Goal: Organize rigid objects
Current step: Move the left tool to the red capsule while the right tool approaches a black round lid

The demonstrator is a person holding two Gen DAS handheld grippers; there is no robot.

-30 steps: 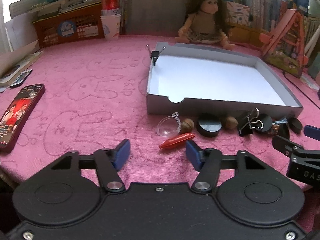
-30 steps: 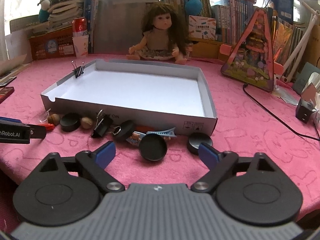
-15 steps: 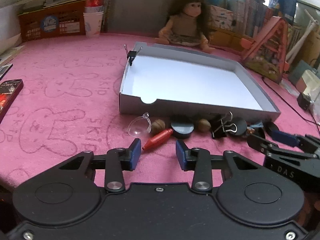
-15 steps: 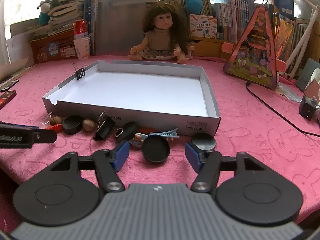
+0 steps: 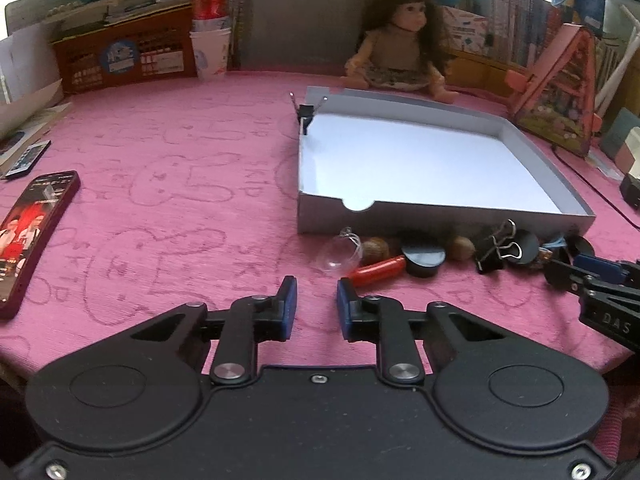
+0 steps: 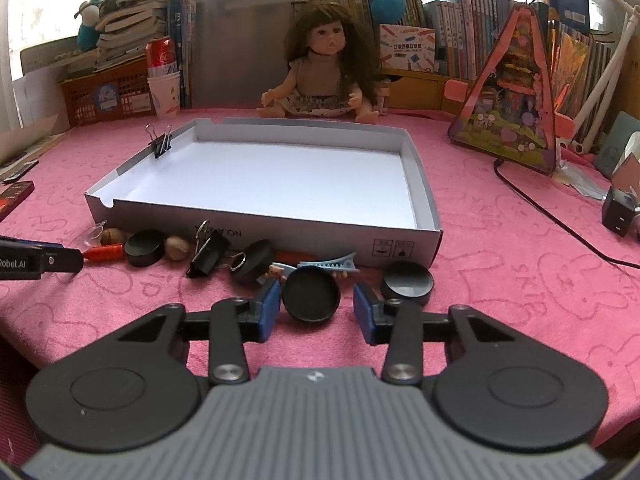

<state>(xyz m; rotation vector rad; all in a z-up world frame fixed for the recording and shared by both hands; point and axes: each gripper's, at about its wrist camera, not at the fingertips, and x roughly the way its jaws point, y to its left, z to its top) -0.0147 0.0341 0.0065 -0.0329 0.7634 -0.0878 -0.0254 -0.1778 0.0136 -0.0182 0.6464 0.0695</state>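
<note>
Pink fuzzy cloth [image 5: 180, 200] covers the table, and the small hard things lie in a row just in front of the grey cardboard box [image 6: 240, 224] — none is inside it yet. My right gripper [image 6: 314, 304] has just been closing around the flat round black lid [image 6: 311, 295]; the lid sits between the pads but is not pinched yet. I think the lid goes in first. My left gripper [image 5: 316, 300] is squeezed in on nothing, near the smooth red stick [image 5: 378, 271]
</note>
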